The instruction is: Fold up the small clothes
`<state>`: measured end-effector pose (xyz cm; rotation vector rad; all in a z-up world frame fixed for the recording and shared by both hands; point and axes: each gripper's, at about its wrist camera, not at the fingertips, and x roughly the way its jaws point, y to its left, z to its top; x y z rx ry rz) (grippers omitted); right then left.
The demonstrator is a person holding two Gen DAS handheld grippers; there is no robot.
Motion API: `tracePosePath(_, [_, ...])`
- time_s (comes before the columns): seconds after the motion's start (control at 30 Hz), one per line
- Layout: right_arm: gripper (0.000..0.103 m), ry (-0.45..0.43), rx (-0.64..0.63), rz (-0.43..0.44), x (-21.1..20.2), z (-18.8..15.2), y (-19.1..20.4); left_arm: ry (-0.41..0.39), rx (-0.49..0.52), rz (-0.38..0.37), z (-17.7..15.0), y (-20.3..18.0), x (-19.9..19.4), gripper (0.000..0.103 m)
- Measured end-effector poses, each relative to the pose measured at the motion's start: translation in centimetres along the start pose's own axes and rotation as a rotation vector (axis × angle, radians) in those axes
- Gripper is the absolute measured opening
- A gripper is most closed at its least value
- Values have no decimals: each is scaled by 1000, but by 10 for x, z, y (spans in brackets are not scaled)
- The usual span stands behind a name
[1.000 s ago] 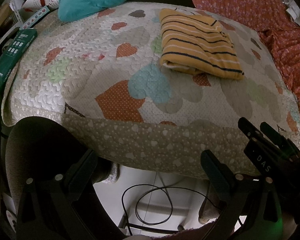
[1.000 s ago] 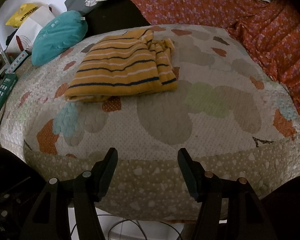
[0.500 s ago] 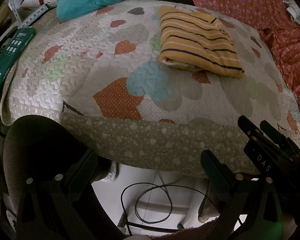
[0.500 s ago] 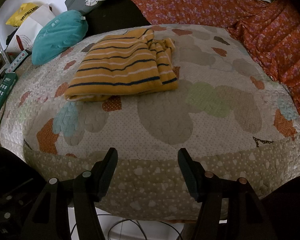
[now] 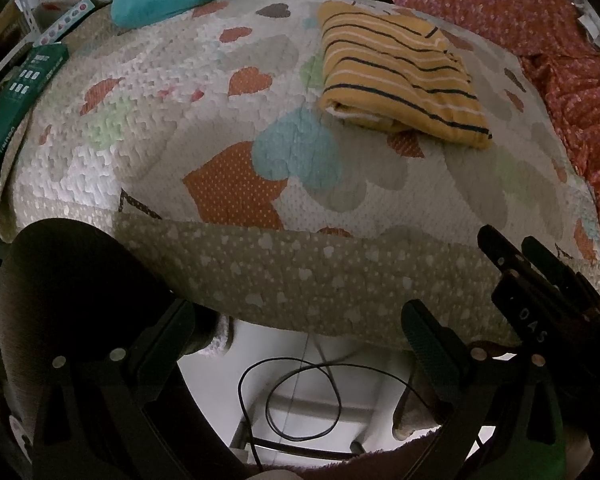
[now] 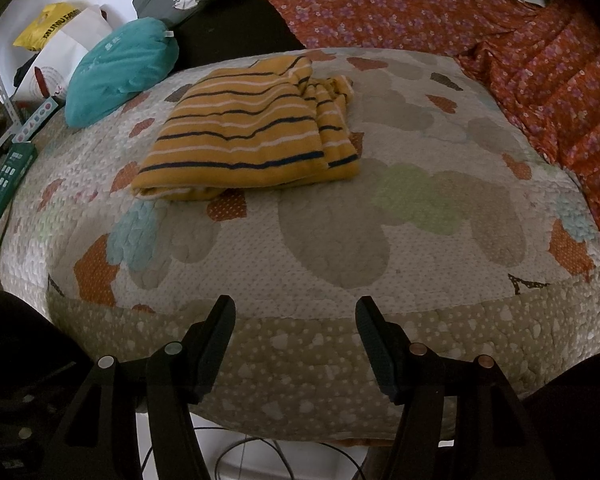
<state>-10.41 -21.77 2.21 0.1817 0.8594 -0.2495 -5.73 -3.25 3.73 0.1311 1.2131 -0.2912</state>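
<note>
Folded yellow striped garment (image 6: 248, 140) is seen lying on the heart-patterned quilt (image 6: 340, 240), and every place below is given relative to that quilt. Nearest, at its tan bordered front edge, the right gripper (image 6: 296, 320) is held over the border with its jaws spread wide and nothing between them; no cloth is touched by its pads. In the left wrist view, the left gripper (image 5: 300, 328) is held off the same front edge, over a pale floor where a looped black cable (image 5: 300, 400) lies; its jaws are likewise set wide apart and nothing is gripped. The right gripper (image 5: 536, 276) is also caught in that view, at the quilt's front right corner. Farther in, past the blue and orange hearts, the garment (image 5: 400, 76) is laid flat toward the quilt's far side, folded into a thick rectangle with dark and white stripes, its doubled edge turned toward the front and a bunched part along its right side. Well apart from both grippers it rests. Off the quilt's left edge a long green box (image 6: 4, 184) is seen, and at the far left corner a teal pouch (image 6: 120, 68) rests against the edge. Beyond the far and right edges, a red floral fabric (image 6: 500, 40) is spread.
</note>
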Motion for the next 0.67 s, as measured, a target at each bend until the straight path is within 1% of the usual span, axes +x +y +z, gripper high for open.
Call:
tracePosePath(0.23, [66,6,-18,-3,2,1,1,20,-10,-15,7,2,9,103])
tracePosePath(0.47, [66,19,-14,5,6,2,1,5,-16,-35,24,3,17,103])
tracePosePath(0.67, [66,26,-27,10,9,3,3,-4,25,-15,18,-2,18,103])
